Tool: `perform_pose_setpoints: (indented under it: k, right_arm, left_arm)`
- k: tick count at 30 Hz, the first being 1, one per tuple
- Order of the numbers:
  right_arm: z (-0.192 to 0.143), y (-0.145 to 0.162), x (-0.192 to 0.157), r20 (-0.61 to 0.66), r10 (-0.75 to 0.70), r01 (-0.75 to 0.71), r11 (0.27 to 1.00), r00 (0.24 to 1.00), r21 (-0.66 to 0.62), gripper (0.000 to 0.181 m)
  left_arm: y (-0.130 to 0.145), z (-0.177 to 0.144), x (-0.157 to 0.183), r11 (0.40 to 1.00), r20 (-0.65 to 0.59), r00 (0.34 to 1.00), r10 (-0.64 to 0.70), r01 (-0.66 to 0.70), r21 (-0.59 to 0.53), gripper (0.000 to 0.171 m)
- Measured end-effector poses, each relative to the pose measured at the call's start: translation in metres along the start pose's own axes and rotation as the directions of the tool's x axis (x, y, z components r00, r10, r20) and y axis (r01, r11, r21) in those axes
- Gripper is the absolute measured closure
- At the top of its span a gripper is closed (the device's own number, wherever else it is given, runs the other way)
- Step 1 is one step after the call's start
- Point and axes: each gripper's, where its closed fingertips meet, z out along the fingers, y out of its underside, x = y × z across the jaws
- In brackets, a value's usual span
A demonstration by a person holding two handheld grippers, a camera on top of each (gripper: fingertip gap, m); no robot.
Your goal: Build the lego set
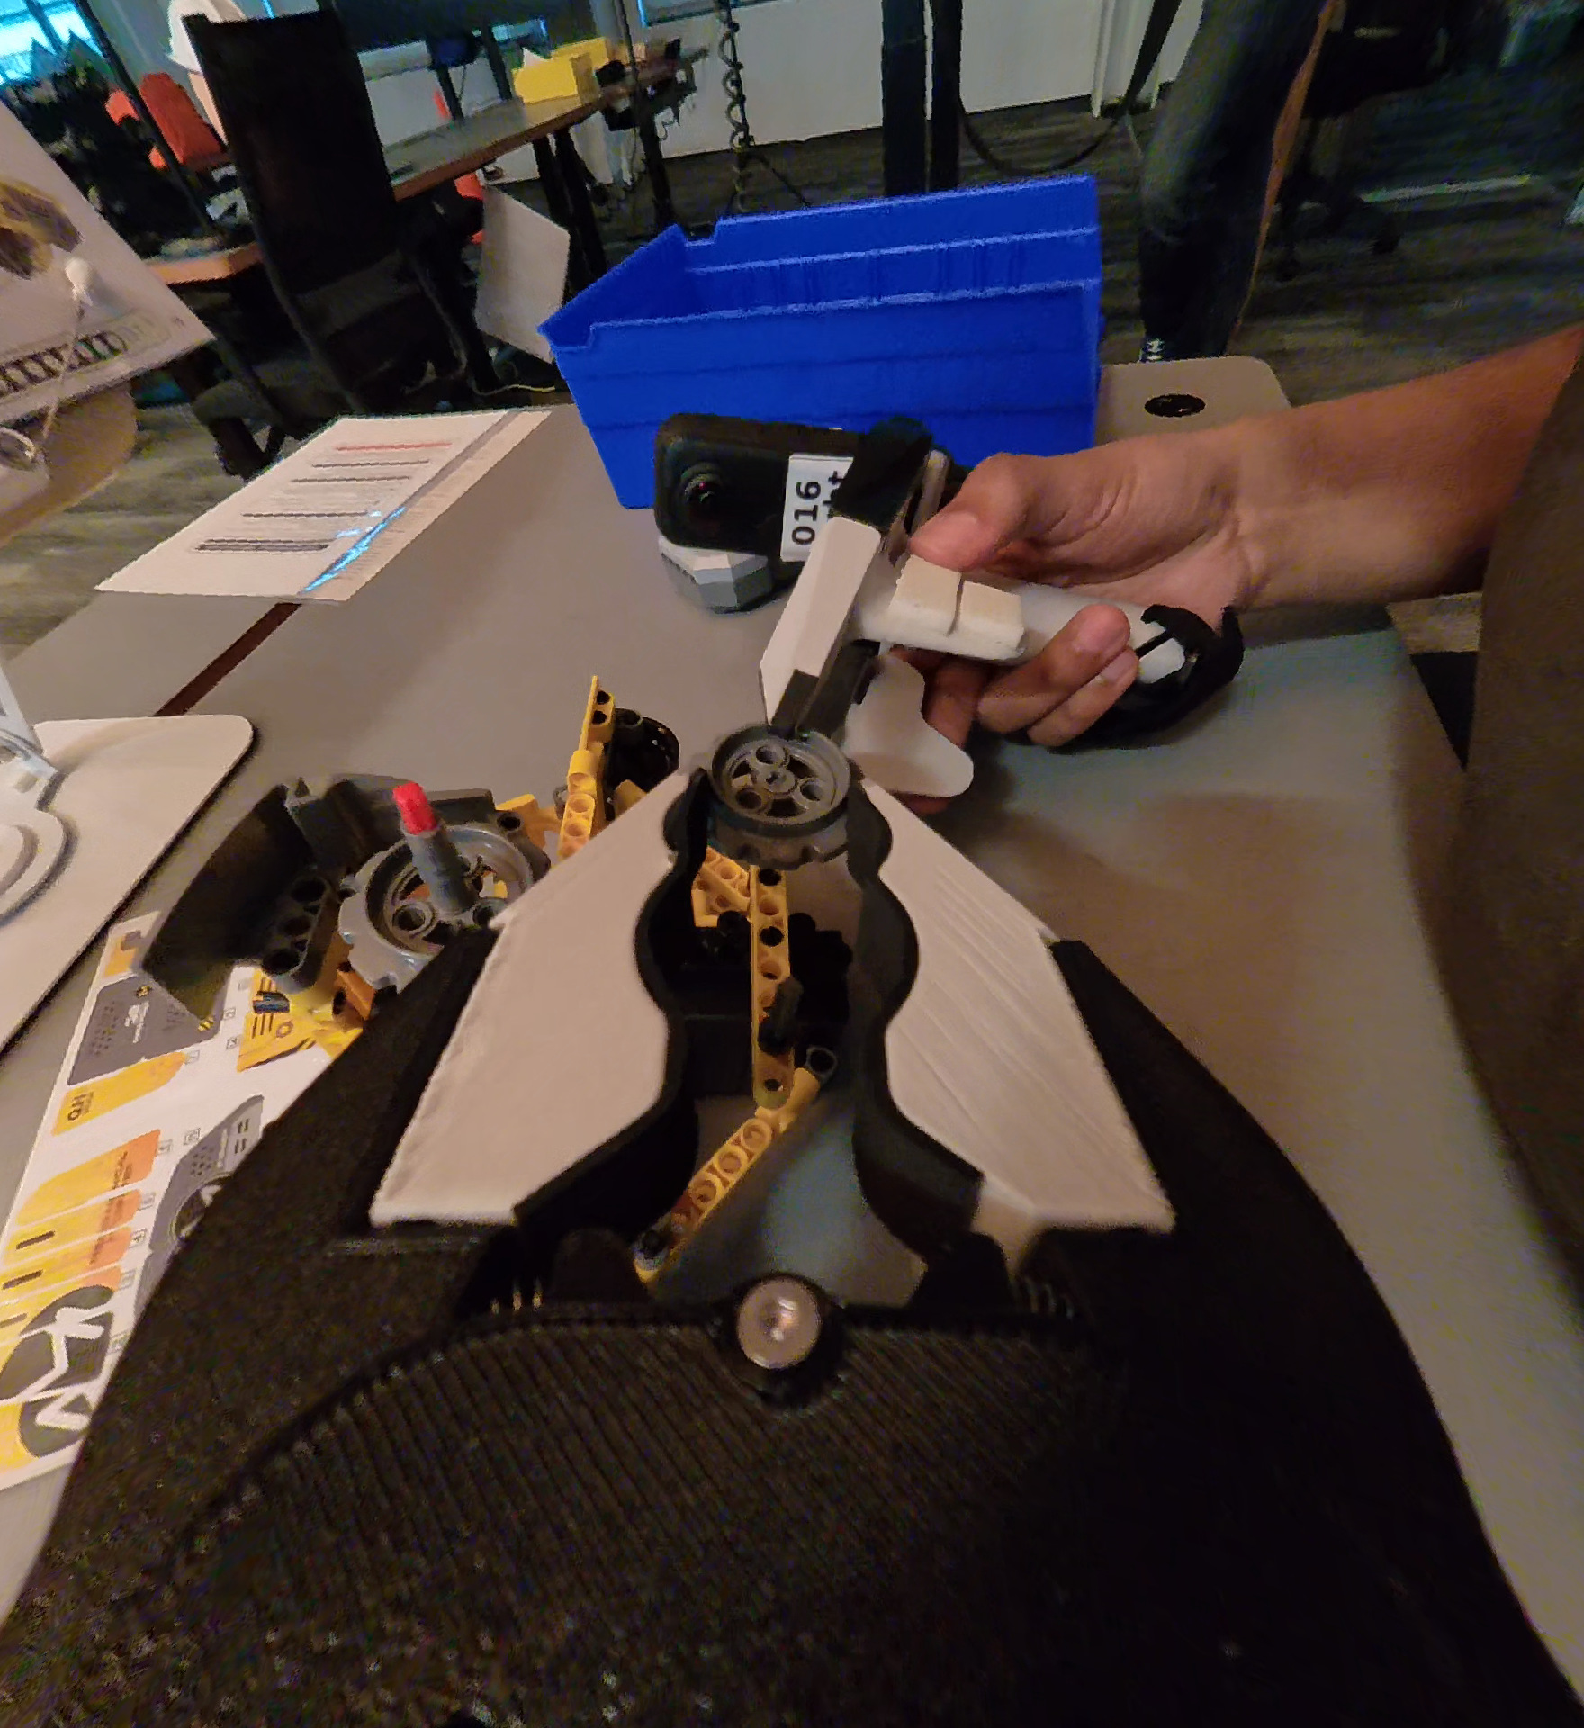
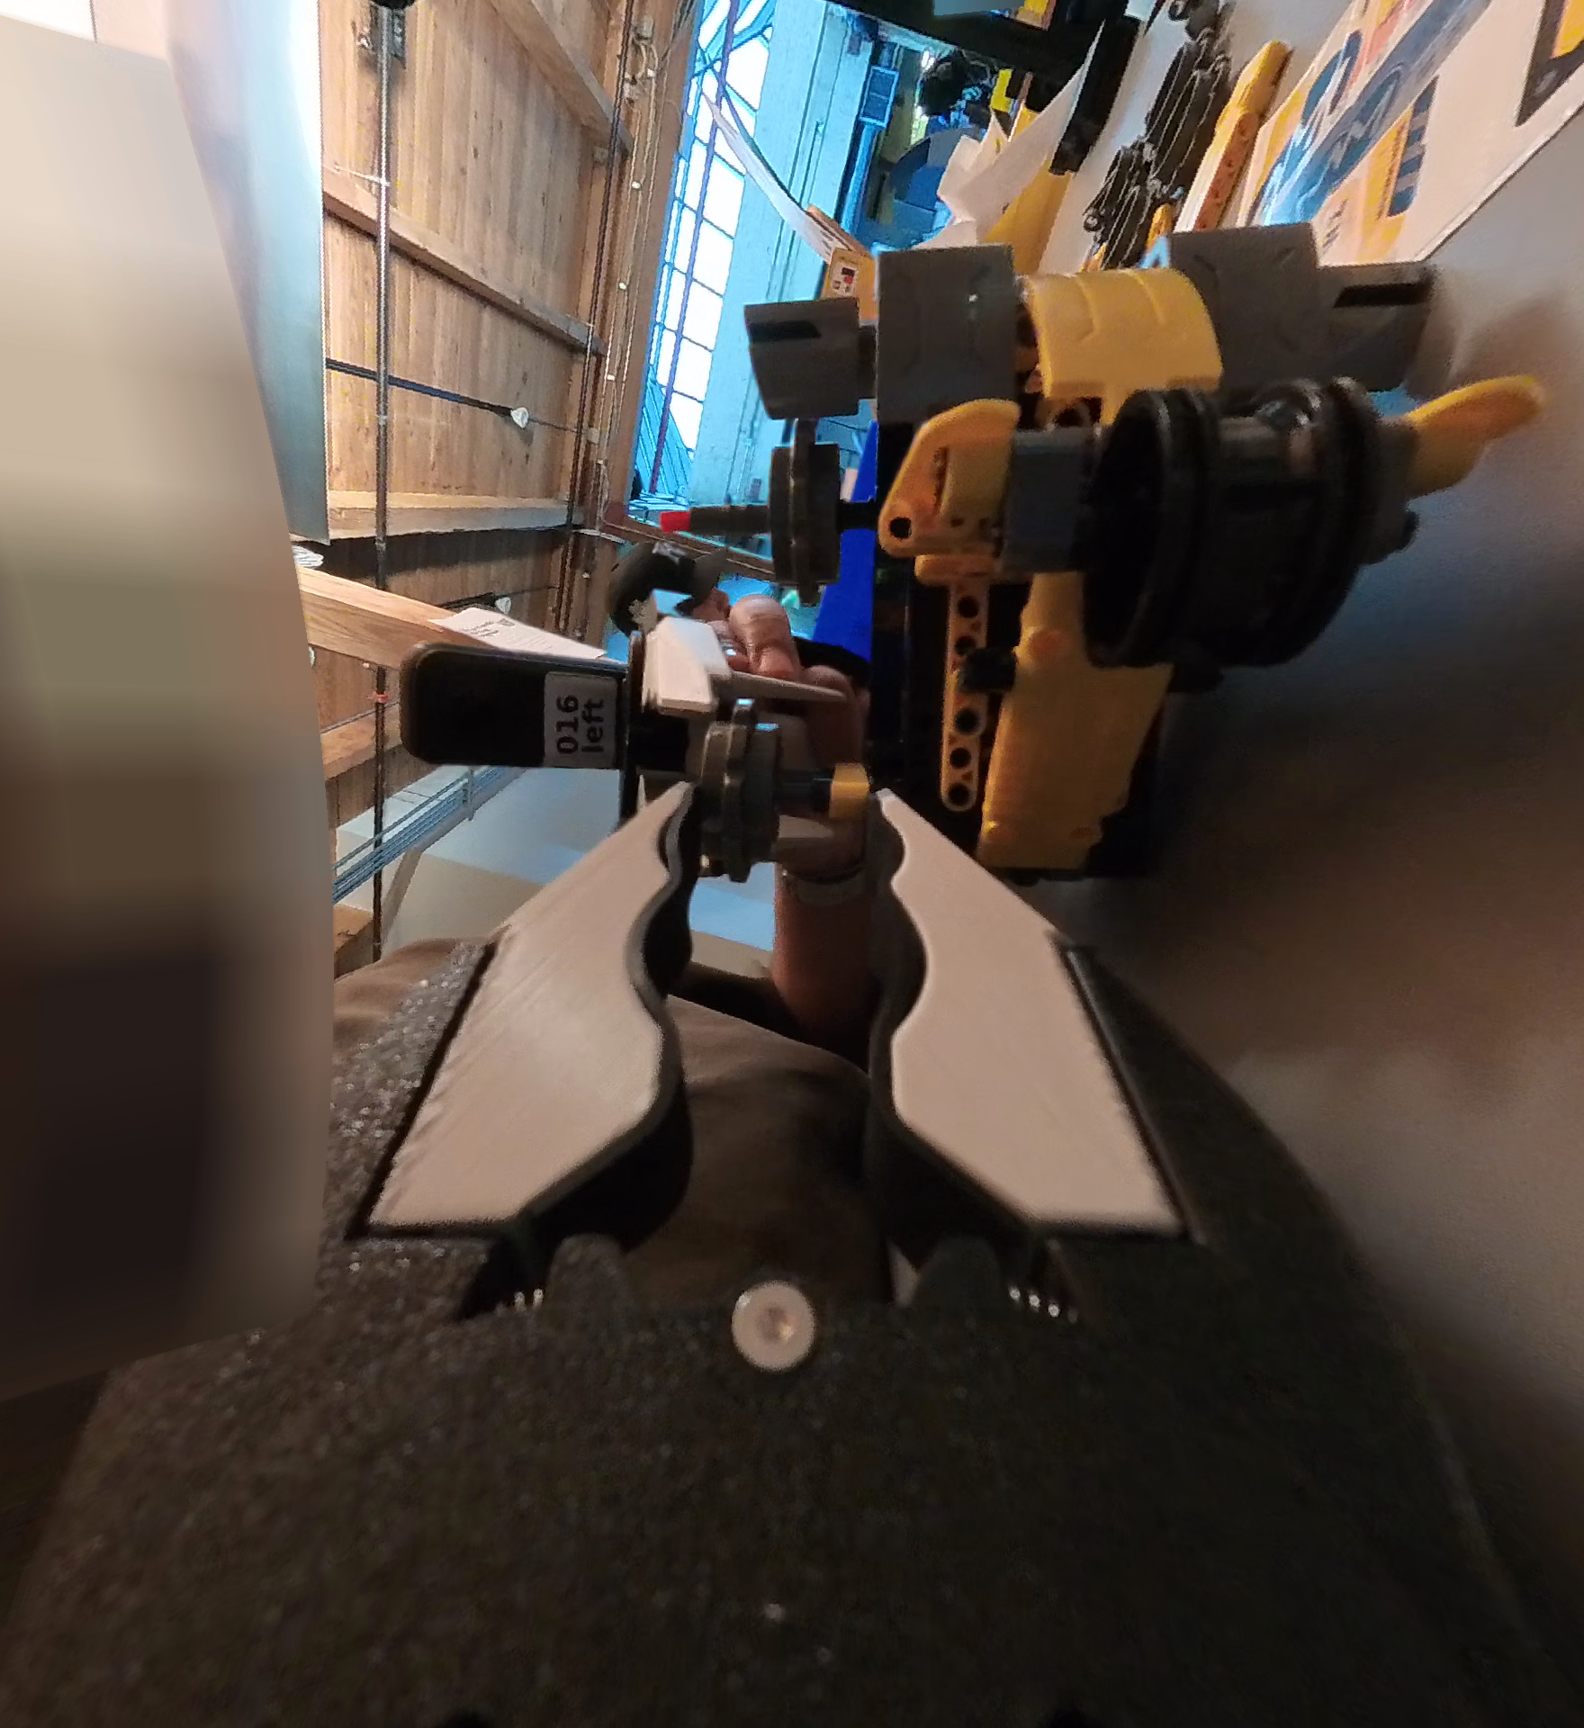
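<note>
Wheel hub (image 1: 777,793) pinched between left gripper (image 1: 774,795) fingers, right gripper (image 2: 784,813) fingers around it

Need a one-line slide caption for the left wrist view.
Left gripper clamps a grey wheel above a yellow model; right gripper meets it from behind.

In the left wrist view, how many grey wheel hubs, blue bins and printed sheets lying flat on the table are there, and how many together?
grey wheel hub: 2 (one in the left gripper jaws, one on the yellow model)
blue bin: 1
printed sheet: 2 (white page, sticker sheet)
total: 5
</note>
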Motion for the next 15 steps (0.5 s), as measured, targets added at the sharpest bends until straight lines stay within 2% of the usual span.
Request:
perform_pose_setpoints:
  k: [15]
  right_arm:
    - [-0.0019, -0.0002, -0.0004, -0.049, -0.044, 0.044, 0.999, 0.998, -0.007, 0.152]
  left_arm:
    - [0.0027, 0.0017, 0.0002, 1.000, -0.008, 1.000, -0.007, 0.007, -0.010, 0.143]
